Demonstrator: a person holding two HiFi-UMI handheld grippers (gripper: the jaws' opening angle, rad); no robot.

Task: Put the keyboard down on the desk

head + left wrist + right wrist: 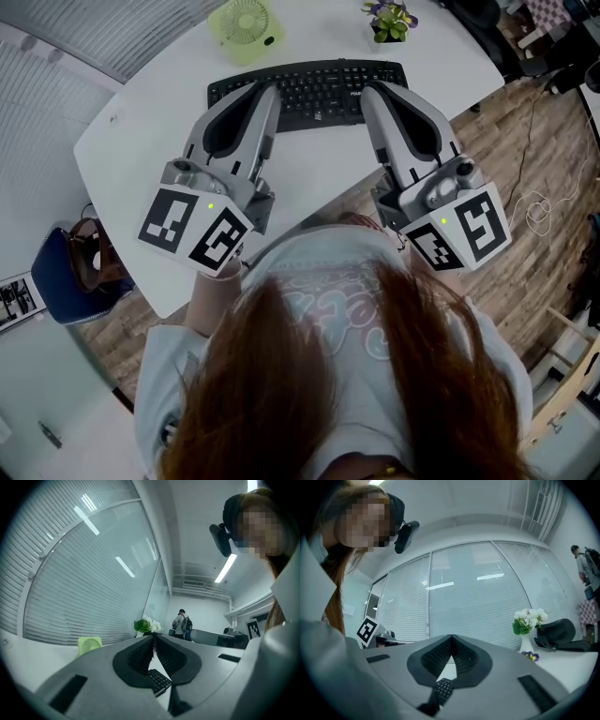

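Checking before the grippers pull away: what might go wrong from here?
1. The left gripper and right gripper, jaws closed, sit over the keyboard at its near edge. Pulling back low might drag it toward the desk edge.
2. The green fan and flower pot stand just beyond it, so a forward nudge might knock them.

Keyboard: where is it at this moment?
In the head view the keyboard sits at top centre on the white desk, in front of the green fan and the potted plant, with the left gripper and right gripper reaching over its near edge.
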